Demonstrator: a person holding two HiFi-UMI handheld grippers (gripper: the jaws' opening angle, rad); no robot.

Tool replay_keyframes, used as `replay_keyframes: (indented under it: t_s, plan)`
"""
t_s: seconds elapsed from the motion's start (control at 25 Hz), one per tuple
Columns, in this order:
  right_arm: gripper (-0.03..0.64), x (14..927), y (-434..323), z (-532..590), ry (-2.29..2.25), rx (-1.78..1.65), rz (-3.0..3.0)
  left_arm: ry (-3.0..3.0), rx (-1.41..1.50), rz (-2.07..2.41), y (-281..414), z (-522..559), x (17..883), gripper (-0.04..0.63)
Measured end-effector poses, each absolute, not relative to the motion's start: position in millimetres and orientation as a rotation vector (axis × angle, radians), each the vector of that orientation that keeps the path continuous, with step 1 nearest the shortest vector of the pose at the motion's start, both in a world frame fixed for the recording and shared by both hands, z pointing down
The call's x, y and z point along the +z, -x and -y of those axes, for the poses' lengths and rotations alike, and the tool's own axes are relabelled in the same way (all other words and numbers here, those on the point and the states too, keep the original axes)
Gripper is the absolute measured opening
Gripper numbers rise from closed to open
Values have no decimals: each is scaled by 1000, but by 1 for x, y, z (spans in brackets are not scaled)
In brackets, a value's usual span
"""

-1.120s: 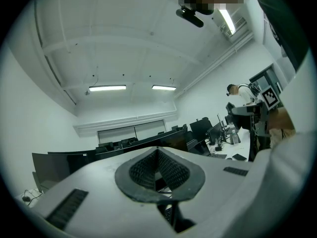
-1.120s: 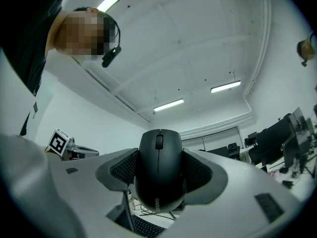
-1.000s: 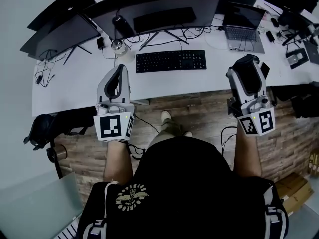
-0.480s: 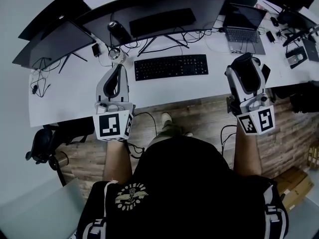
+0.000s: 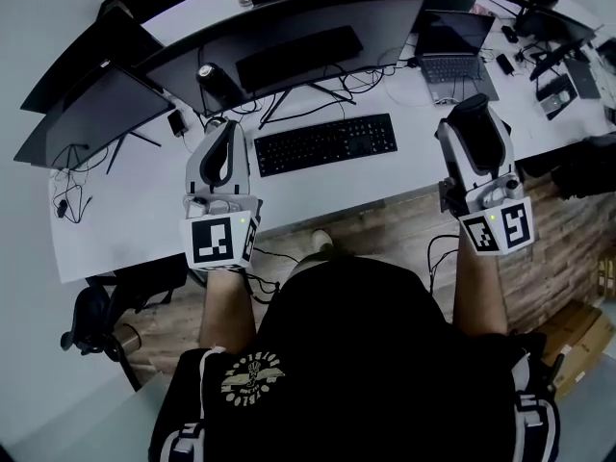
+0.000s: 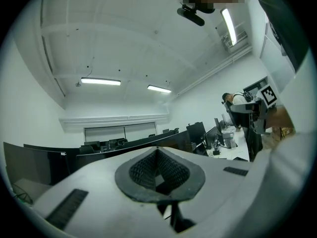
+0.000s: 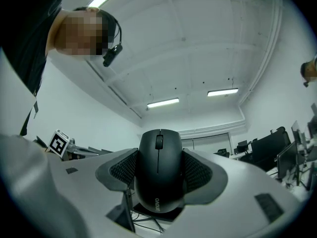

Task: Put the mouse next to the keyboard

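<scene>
A black mouse (image 7: 159, 168) is clamped between the ribbed pads of my right gripper (image 7: 159, 182), its buttons facing the camera. In the head view the right gripper (image 5: 474, 123) hangs over the desk's front edge, to the right of the black keyboard (image 5: 324, 143), with the mouse (image 5: 470, 110) dark at its tip. My left gripper (image 5: 227, 135) is held just left of the keyboard. In the left gripper view the left gripper (image 6: 157, 171) has its jaws shut with nothing in them.
The white desk (image 5: 144, 210) carries a wide curved monitor (image 5: 289, 22), a second monitor (image 5: 82, 114) at the left, a laptop (image 5: 450, 44) at the back right, a dark cup (image 5: 214, 80) and loose cables. A black chair (image 5: 91, 316) stands on the wooden floor at the left.
The desk and keyboard have slid down and nearer in the head view, so both grippers now reach further over the desk. The right gripper still holds the mouse.
</scene>
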State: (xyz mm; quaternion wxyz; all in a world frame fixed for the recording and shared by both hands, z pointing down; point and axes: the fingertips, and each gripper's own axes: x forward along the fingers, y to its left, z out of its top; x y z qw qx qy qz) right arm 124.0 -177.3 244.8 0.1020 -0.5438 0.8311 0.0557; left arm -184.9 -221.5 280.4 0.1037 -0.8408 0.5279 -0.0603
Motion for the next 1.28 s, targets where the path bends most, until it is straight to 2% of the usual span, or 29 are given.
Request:
replay_keyframes:
  t_s: [0.6,1.28]
  plan:
    - [282,232,-125,171,1782,218,-2349,2590,-117,-1382,173,261,281,2]
    - [282,268,-151,205,1829,135,-2380,2655,-176,-1325,133,295,309,2]
